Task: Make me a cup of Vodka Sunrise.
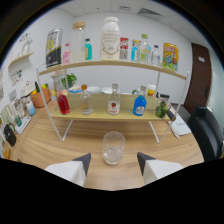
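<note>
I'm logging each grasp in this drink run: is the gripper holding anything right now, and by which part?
Nothing is held. The gripper is open, and the clear glass cup stands on the wooden table just ahead of its fingers, untouched.

We are seeing the tongs (114,161) as two fingers showing at the near side of the scene. Each finger is presenting a pale, whitish block with a dark, wedge-shaped tip pointing inward. The left and right fingers are mirroring each other in shape. Behind them, the body is appearing as a black, curved mass.
</note>
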Demonstrator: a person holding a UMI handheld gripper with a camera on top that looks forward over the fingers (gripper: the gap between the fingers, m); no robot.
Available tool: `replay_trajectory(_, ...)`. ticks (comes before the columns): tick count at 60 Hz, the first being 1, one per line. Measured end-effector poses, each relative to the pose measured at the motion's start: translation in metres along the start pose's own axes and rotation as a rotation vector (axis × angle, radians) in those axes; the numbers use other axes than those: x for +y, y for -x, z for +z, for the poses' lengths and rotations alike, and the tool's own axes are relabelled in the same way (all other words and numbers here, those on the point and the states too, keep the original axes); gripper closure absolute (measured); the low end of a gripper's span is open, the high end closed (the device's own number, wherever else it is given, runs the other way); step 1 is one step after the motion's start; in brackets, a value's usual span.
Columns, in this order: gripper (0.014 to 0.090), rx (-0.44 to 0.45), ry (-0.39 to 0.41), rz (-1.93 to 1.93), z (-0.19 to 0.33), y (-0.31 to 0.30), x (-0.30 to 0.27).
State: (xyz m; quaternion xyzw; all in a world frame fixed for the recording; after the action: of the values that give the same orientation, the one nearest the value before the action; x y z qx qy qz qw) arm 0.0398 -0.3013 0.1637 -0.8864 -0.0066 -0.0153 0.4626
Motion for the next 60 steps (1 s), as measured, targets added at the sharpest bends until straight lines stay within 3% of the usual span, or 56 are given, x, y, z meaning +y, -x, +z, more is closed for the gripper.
replay_trajectory(17,0.0187,0.045,-0.006,0.016,-0.018,0.004,0.013)
replay_trajectory(25,0.0198,0.023,-0.004,0.056,-0.028,0.033,0.031)
replay_trajectory(36,0.0192,-0.064,-0.117,0.106,-0.023,0.104,0.009)
replay_trajectory(49,0.0192,-0.132,-0.271,0.093,0.021,0.156,-0.058)
replay_trajectory(60,0.0196,-0.137,-0.33,0.073,0.069,0.177,-0.107)
